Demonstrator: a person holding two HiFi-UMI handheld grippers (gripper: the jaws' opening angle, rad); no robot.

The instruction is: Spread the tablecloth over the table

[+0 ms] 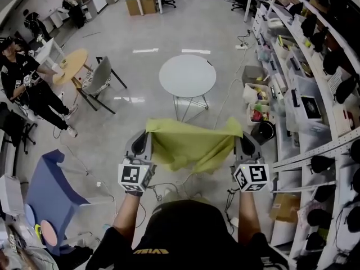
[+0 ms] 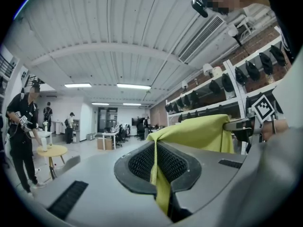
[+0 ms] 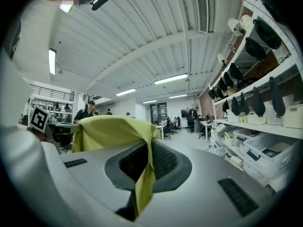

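**Cloth held at 2 corners, short of the table**

The risks come first. Each gripper pinches only a thin edge of the cloth point(image 1: 194, 145), so a sharp tug or a snag on the rim of the table point(image 1: 187, 75) could pull a corner free on 1 side, and the sheet would then drop to the floor short of the table. The cloth also sags and doubles over between the 2 grips. If it is laid down that way it would likely land bunched on the near side of the table, not flat. Cables point(image 1: 169, 191) trail on the floor between the person and the table, and a foot could catch in them on the walk up.

The left gripper point(image 2: 156, 162) is clamped on 1 upper corner, with a strip of cloth running down between its ribbed pads. The right gripper point(image 3: 144, 167) is clamped the same way on the other corner. Both point level toward the table. The cloth hangs in the air between them, its top edge drawn fairly taut. It is well on the person's side of the table and touches no part of it, so the tabletop is bare.
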